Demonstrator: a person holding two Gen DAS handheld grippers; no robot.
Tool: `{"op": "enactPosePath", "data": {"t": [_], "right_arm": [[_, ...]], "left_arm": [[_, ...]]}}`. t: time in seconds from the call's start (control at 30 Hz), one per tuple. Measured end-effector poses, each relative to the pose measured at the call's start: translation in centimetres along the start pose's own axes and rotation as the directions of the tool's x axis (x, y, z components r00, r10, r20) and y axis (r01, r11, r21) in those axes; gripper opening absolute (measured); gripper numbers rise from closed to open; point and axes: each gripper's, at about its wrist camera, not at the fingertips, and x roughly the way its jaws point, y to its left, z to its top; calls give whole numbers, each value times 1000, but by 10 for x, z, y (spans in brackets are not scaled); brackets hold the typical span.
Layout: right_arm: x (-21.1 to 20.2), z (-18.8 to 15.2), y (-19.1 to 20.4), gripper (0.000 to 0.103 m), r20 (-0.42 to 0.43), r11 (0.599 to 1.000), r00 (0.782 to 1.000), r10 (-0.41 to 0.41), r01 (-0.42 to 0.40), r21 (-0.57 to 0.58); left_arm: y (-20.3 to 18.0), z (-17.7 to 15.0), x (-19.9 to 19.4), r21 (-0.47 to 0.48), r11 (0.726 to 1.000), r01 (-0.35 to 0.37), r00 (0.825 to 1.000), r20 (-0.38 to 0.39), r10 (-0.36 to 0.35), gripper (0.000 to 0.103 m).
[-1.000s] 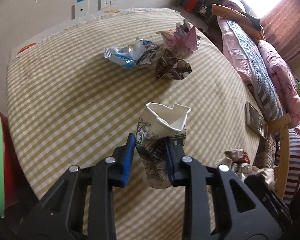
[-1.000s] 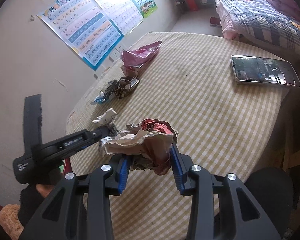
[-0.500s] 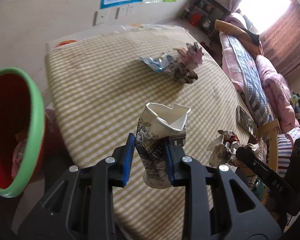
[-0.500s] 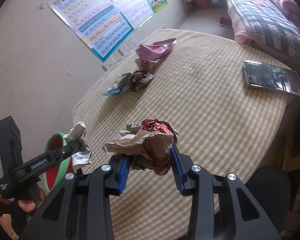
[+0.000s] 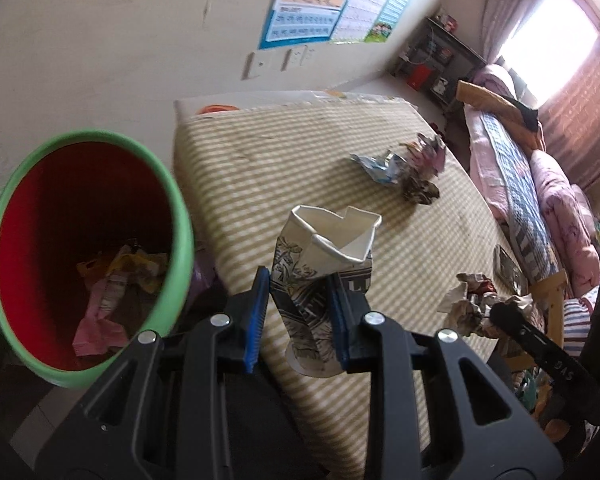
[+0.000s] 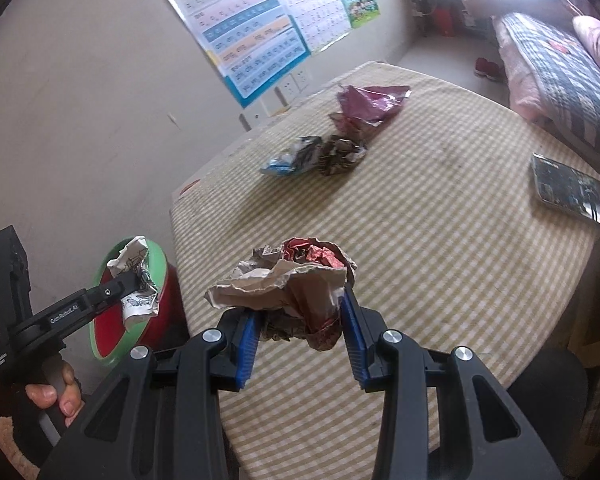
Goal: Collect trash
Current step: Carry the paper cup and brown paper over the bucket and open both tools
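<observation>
In the left wrist view, the left gripper point(image 5: 298, 316) is holding a crushed paper cup point(image 5: 324, 276), its jaws clenched on the cup's printed lower half while the white rim is standing up above them. The cup is hanging over the near edge of the checked table point(image 5: 284, 168), just beside a red bin point(image 5: 180, 240) with a green rim, which is sitting to the left below table level and holding scraps of paper at its bottom. Farther back on the table, three wrappers point(image 5: 404, 168) are lying together in a clump. At the right, the right gripper's wad point(image 5: 468, 304) is showing. In the right wrist view, the right gripper point(image 6: 298, 320) is gripping a crumpled paper wad point(image 6: 292, 284), brown and red, with its jaws pressing it from both sides above the table point(image 6: 440, 280). To the left, the left gripper point(image 6: 134, 284) is holding the cup point(image 6: 134, 276) over the bin point(image 6: 158, 256). The wrappers point(image 6: 340, 144) are lying mid-table, and a phone point(image 6: 572, 190) is lying near the right edge.
</observation>
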Motion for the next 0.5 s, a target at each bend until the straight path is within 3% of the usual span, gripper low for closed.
{"op": "enactPosePath", "data": {"t": [0.5], "right_arm": [[20, 5, 66, 37, -46, 985, 996, 77, -83, -153]], "left_arm": [[49, 4, -17, -86, 995, -52, 997, 58, 57, 28]]}}
